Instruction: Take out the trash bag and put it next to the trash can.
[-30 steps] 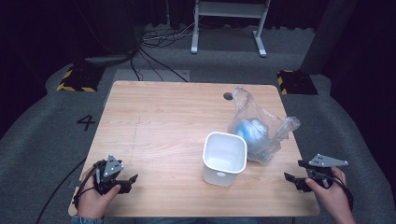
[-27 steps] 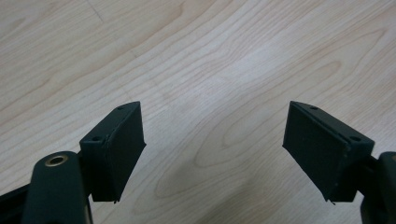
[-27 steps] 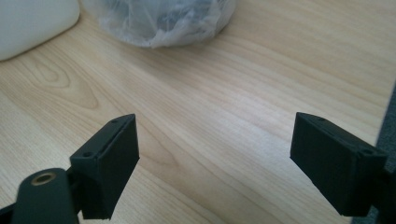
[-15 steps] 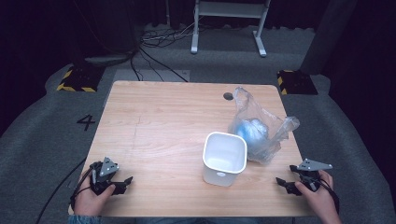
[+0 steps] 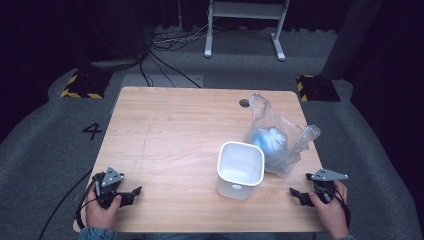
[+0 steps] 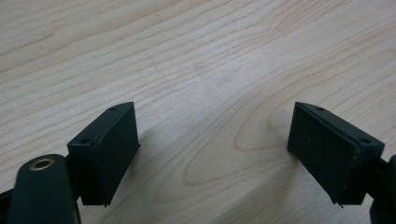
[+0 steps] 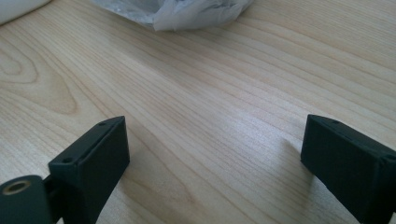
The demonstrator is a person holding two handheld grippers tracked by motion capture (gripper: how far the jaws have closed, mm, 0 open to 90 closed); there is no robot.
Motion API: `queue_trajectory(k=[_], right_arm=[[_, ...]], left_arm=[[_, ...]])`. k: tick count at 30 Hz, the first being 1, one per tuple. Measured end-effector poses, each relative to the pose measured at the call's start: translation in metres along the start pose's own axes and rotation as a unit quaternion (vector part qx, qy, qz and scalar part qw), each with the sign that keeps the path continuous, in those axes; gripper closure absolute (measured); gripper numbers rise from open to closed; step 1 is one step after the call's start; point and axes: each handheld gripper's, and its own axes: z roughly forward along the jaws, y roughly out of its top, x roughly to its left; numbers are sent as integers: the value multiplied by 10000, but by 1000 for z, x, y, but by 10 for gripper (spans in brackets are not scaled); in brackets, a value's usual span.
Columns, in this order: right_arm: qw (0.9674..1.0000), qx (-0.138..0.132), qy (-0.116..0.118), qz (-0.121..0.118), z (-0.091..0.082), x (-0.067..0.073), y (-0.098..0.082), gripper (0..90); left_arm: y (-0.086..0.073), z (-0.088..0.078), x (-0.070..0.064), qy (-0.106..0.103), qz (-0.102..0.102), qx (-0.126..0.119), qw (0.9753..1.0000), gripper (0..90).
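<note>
A white bin (image 5: 241, 169) stands upright at the table's (image 5: 175, 130) front middle. Right behind it lies a crumpled clear plastic bag (image 5: 276, 136) with something blue inside; its edge (image 7: 187, 11) shows ahead in the right gripper view. My left gripper (image 5: 131, 193) rests low at the front left corner, open over bare wood (image 6: 212, 154). My right gripper (image 5: 296, 194) sits at the front right, open (image 7: 215, 163), a short way in front of the bag. Both pairs of jaws have just been opening, with nothing between them.
A small round hole (image 5: 244, 103) is in the table's far right part. Grey carpet with a marked "4" (image 5: 92, 131) surrounds the table. A white metal stand (image 5: 245, 25) and cables lie on the floor beyond the far edge.
Both grippers have sunk a little toward the tabletop. The right one has also shifted left, in over the table's front right corner. Bin and bag have not moved.
</note>
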Motion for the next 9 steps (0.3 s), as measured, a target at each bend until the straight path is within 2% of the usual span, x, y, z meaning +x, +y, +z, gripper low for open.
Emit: queue_trajectory(k=[9], right_arm=[[10000,24,-14,-18,1,0,1,61]], left_arm=[[0,0,0,-3,0,1,10000,159]])
